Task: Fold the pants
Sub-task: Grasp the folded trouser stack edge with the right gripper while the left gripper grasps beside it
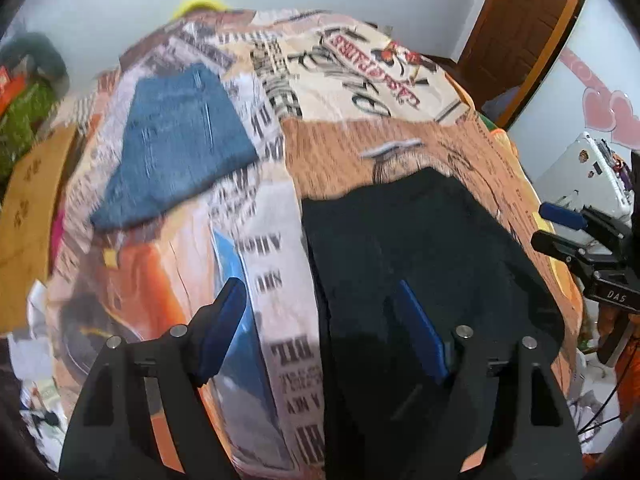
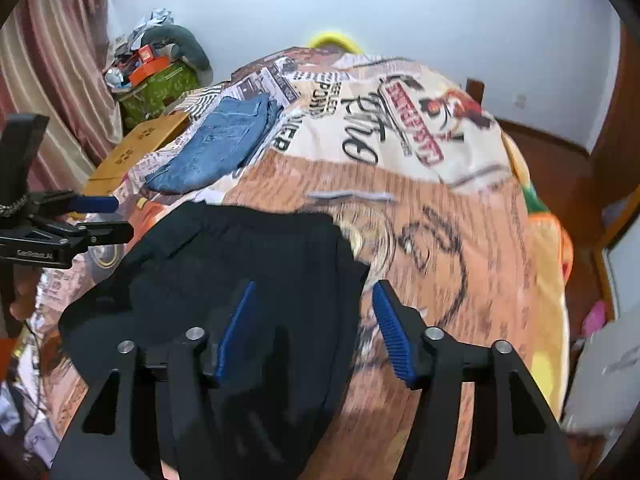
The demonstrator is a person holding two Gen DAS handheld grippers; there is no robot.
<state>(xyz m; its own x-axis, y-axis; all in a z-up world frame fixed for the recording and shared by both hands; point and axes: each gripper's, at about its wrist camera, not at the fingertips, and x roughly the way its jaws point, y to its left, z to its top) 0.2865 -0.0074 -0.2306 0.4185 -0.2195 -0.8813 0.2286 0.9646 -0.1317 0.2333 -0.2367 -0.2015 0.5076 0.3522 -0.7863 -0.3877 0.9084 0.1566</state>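
Observation:
Black pants (image 1: 420, 248) lie spread on a bed covered with a printed orange and cream blanket (image 1: 360, 152). My left gripper (image 1: 320, 300) is open above the left edge of the pants, with one blue fingertip over the blanket and the other over the black cloth. It holds nothing. In the right wrist view the black pants (image 2: 240, 264) lie low and left. My right gripper (image 2: 314, 300) is open above their right edge and holds nothing. The left gripper also shows at the left of the right wrist view (image 2: 96, 216), and the right gripper shows at the right of the left wrist view (image 1: 560, 228).
Folded blue jeans (image 2: 220, 148) lie on the far left of the bed, also in the left wrist view (image 1: 176, 140). A cardboard box (image 2: 132, 148) and a green bin with clutter (image 2: 156, 88) stand left of the bed. A wooden door (image 1: 520, 32) is at the right.

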